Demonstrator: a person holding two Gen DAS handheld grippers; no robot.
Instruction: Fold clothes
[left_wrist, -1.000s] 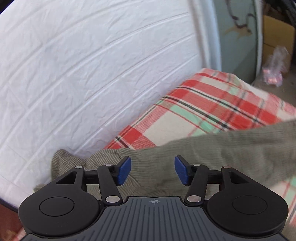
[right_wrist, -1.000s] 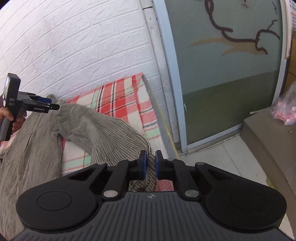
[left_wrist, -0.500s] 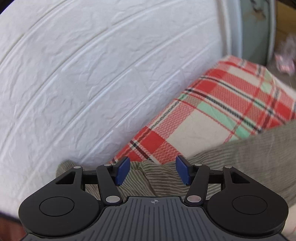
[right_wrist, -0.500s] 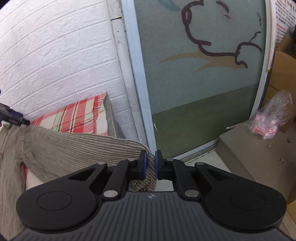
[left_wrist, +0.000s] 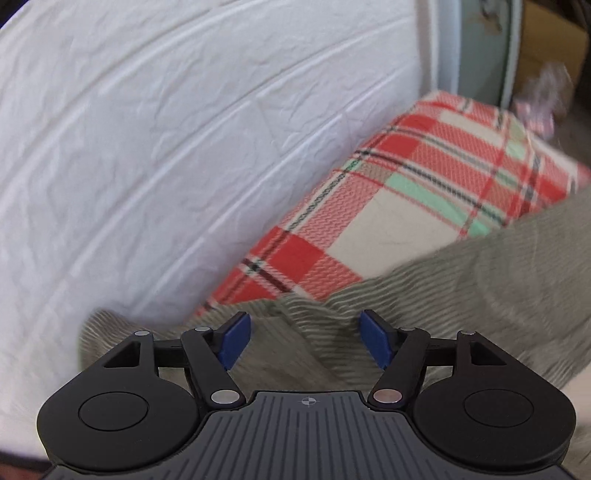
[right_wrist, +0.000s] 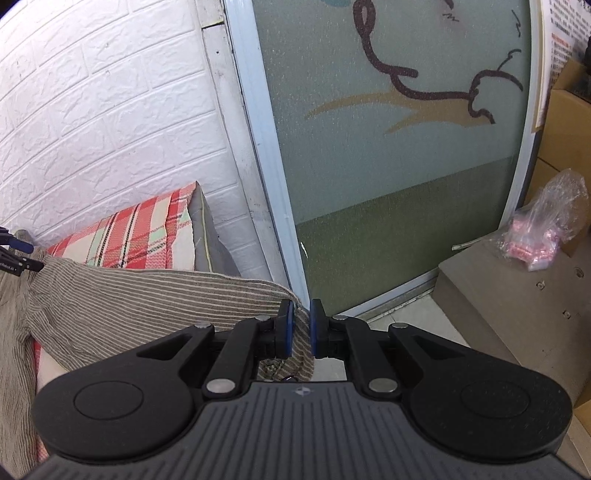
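A grey-brown striped shirt (right_wrist: 122, 299) lies across a bed with a red, cream and green plaid cover (left_wrist: 399, 206). My right gripper (right_wrist: 300, 328) is shut on the end of a sleeve, which is stretched out from the body of the shirt towards the bed's end. My left gripper (left_wrist: 306, 341) hangs over the crumpled shirt (left_wrist: 306, 325) near the white wall; its jaws are opening and the pads stand clear of the cloth below. Its tip (right_wrist: 16, 254) shows at the left edge of the right wrist view.
A white brick-pattern wall (left_wrist: 155, 129) runs along the bed's far side. Past the bed's end (right_wrist: 207, 236) stand a frosted glass door (right_wrist: 388, 155), a low grey step (right_wrist: 517, 295) with a plastic bag (right_wrist: 546, 225), and cardboard boxes (right_wrist: 569, 110).
My right gripper has drawn the sleeve out past the bed's end, pulling it straight. My left gripper has slid along the shirt by the wall and its jaws stand wider.
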